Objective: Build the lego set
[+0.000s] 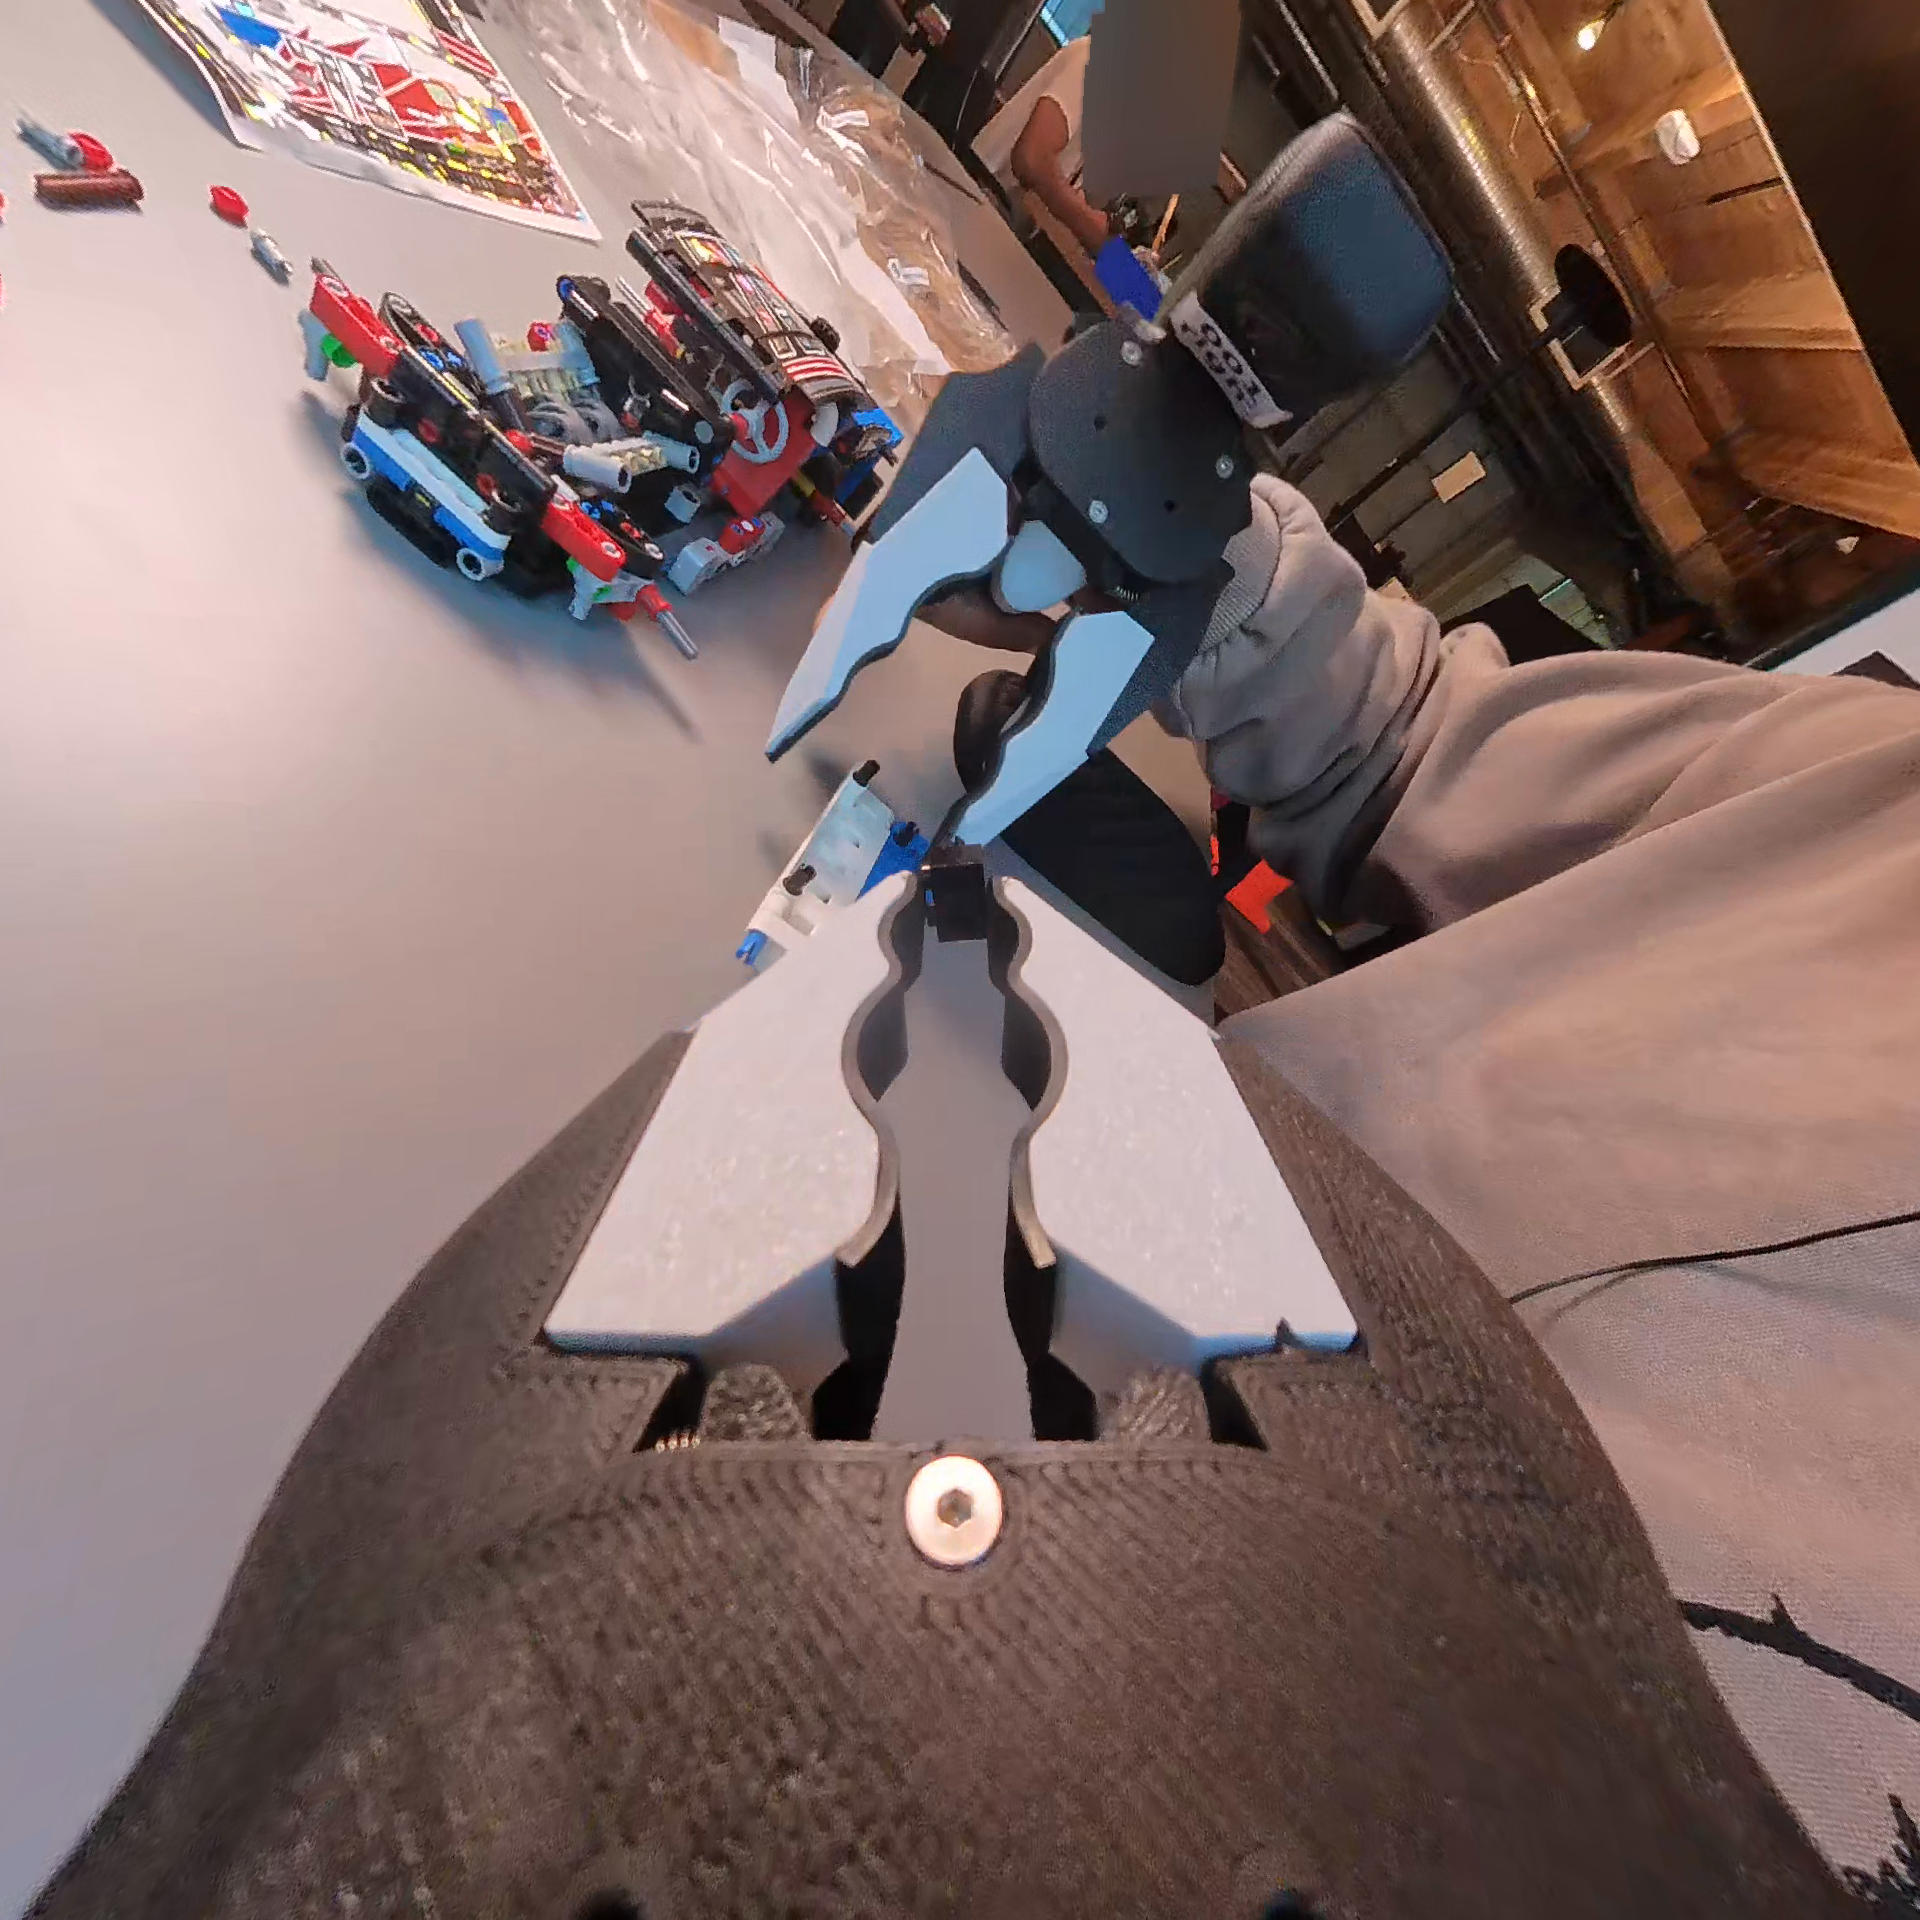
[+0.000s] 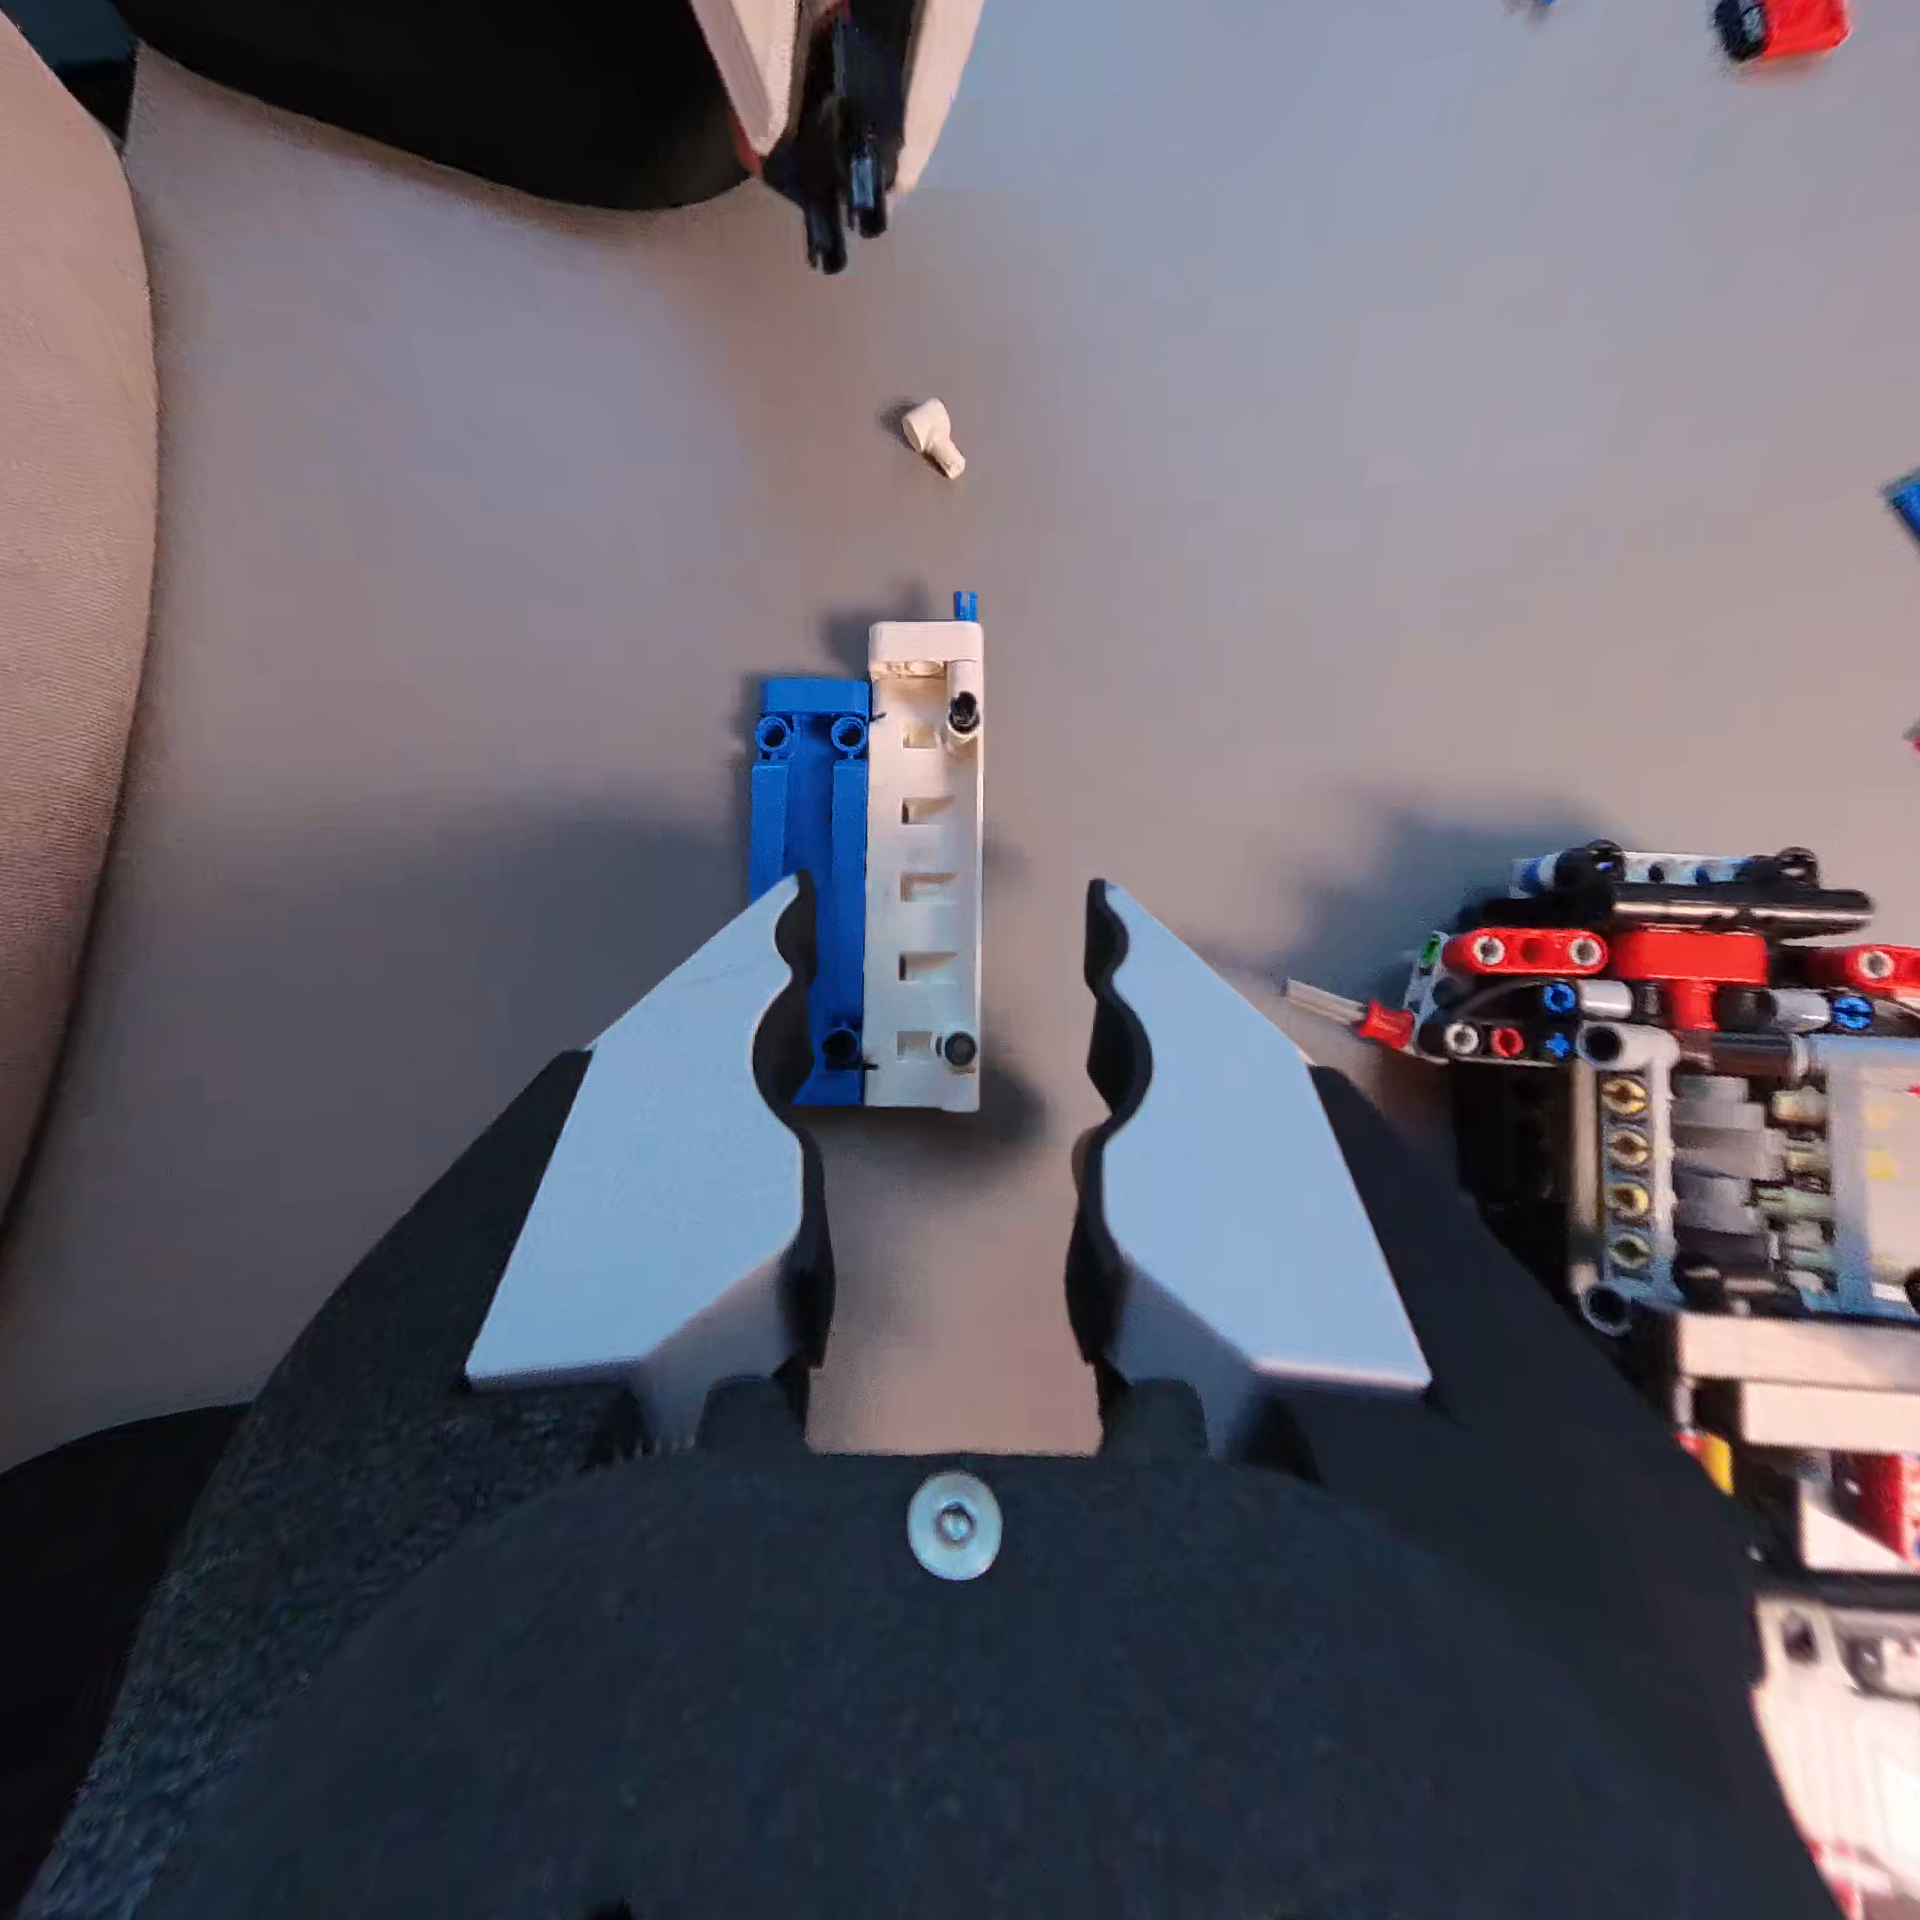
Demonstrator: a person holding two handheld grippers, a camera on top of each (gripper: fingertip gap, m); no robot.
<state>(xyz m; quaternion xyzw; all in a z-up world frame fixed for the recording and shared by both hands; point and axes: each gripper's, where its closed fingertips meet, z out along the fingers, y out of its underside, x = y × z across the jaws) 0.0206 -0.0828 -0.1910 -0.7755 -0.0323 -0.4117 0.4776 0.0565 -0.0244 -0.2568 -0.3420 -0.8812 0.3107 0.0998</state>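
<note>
Fingers of left gripper (image 1: 951,904) clenched on a small black connector piece (image 1: 954,906), held above the grey bench (image 1: 260,935) at frame centre. Right gripper (image 2: 945,904) fingers released, spread wide, hovering over the blue-and-white panel subassembly (image 2: 883,883) lying flat at centre of the right wrist view. Small tan pin (image 2: 932,436) lies apart, above the panel. Partly built lego vehicle (image 2: 1683,1091) at right edge. Instruction booklet (image 1: 364,94) at upper left of left wrist view.
</note>
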